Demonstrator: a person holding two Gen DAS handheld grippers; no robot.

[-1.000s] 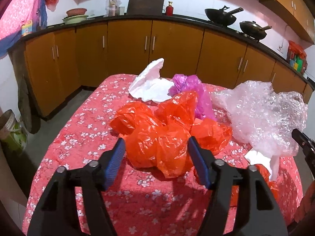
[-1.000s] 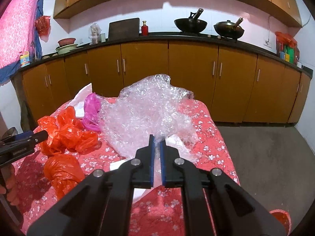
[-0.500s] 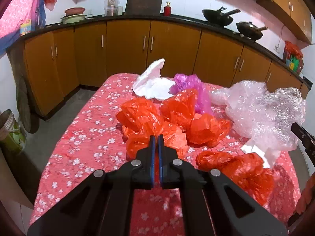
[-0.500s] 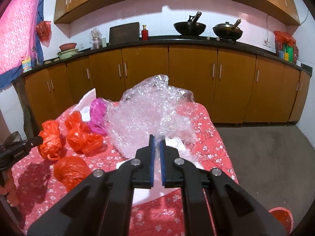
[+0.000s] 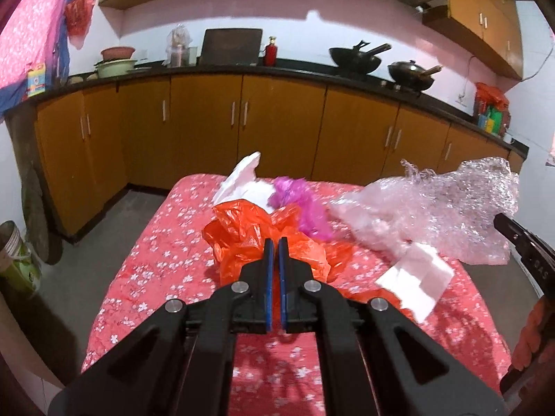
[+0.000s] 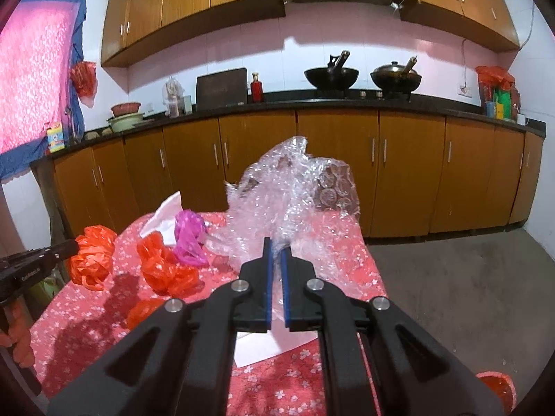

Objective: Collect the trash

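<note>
Over red tablecloth (image 5: 145, 270) | left hand-held gripper (image 5: 274, 246) clamps orange bag (image 5: 242, 239) | right hand-held gripper (image 6: 276, 248) clamps bubble wrap (image 6: 295, 194)

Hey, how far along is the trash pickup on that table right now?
Early stage: no trash visibly binned yet. In hand: the left gripper is shut on an orange bag, the right gripper on the bubble wrap. Left on the red tablecloth: the pink bag, more orange bags, white plastic and white paper.
</note>
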